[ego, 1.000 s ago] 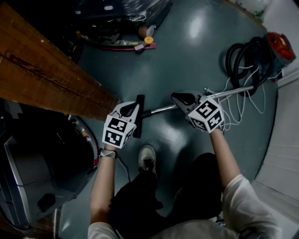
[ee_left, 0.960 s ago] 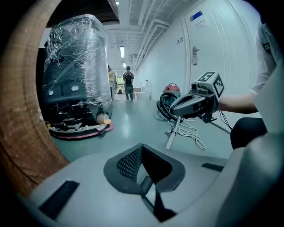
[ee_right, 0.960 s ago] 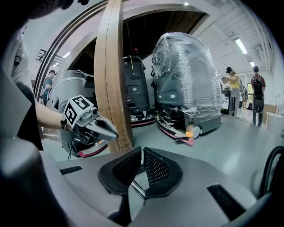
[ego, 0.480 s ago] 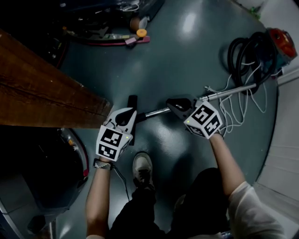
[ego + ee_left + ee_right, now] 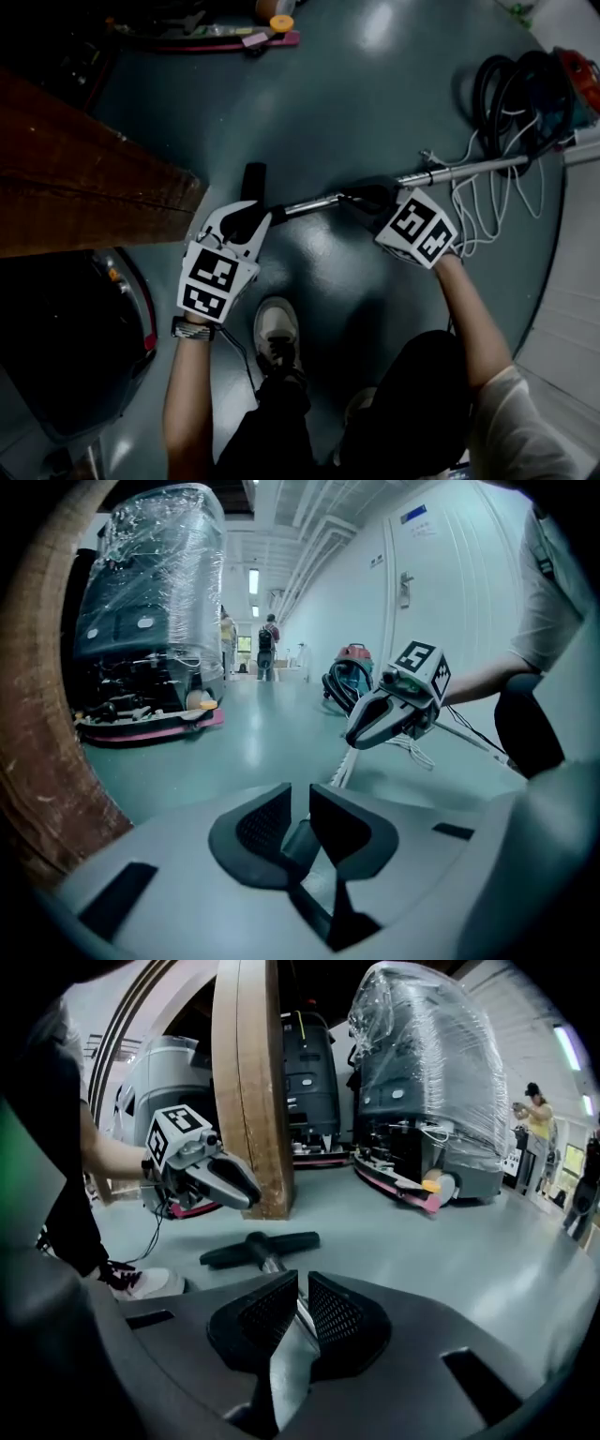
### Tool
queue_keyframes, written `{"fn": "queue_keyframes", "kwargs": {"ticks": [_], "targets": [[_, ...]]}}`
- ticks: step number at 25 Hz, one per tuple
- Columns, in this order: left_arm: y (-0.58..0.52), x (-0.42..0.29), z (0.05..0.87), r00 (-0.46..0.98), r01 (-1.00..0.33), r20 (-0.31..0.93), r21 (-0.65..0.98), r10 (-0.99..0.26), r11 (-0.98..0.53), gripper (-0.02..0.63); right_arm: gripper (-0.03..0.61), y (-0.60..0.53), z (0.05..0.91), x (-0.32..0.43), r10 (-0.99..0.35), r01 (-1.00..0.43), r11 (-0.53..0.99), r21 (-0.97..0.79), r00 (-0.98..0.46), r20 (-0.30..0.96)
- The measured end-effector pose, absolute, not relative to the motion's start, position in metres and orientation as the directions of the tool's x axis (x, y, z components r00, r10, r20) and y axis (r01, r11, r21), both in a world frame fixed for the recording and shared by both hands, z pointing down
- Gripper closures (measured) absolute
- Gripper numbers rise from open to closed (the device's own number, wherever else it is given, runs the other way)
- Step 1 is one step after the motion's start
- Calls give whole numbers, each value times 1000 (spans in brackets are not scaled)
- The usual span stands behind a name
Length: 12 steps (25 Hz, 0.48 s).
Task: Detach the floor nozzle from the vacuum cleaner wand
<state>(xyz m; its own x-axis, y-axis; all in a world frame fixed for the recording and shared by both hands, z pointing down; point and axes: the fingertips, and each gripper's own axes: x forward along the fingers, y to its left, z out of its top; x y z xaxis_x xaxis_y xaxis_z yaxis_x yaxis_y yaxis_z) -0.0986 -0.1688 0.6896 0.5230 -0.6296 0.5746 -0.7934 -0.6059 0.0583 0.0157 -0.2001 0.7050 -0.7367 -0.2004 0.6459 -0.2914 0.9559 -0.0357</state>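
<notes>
The black floor nozzle [image 5: 253,178] [image 5: 258,1244] lies on the grey floor, joined to the metal wand [image 5: 469,171] [image 5: 342,771]. My left gripper [image 5: 251,220] [image 5: 298,803] sits at the nozzle's dark neck. Its jaws have just been opening, and the neck shows in the narrow gap between them without the pads pressing it. From the right gripper view it [image 5: 248,1199] hangs just above the nozzle. My right gripper [image 5: 361,199] [image 5: 302,1297] is shut on the wand's shiny tube further along; the left gripper view shows it [image 5: 361,735] clamped there.
A thick wooden board [image 5: 84,187] [image 5: 248,1082] stands just left of the nozzle. A red vacuum body with a coiled black hose [image 5: 525,94] and white cables [image 5: 478,211] lies at the right. A plastic-wrapped machine [image 5: 422,1082] stands beyond. The person's shoe [image 5: 277,333] is beside the left gripper.
Both grippers have sunk toward the floor with the wand, which now lies flatter. The nozzle has moved closer to the wooden board.
</notes>
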Motion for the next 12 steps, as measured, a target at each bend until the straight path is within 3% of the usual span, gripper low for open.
{"fn": "queue_keyframes", "kwargs": {"ticks": [2, 4, 9, 12], "targets": [[-167, -99, 694, 513, -779, 601, 27, -612, -626, 549, 524, -196, 715, 14, -175, -255, 967, -22, -720, 672], [-167, -100, 697, 509, -768, 616, 10, -601, -640, 549, 455, -195, 724, 14, -164, -228, 974, 0, -698, 697], [-160, -90, 715, 557, -695, 654, 30, -512, -719, 471, 430, -201, 736, 12, -170, -222, 975, 20, -679, 715], [-157, -94, 732, 541, -671, 699, 23, -468, -741, 459, 417, -200, 743, 5, -158, -188, 981, 41, -666, 729]]}}
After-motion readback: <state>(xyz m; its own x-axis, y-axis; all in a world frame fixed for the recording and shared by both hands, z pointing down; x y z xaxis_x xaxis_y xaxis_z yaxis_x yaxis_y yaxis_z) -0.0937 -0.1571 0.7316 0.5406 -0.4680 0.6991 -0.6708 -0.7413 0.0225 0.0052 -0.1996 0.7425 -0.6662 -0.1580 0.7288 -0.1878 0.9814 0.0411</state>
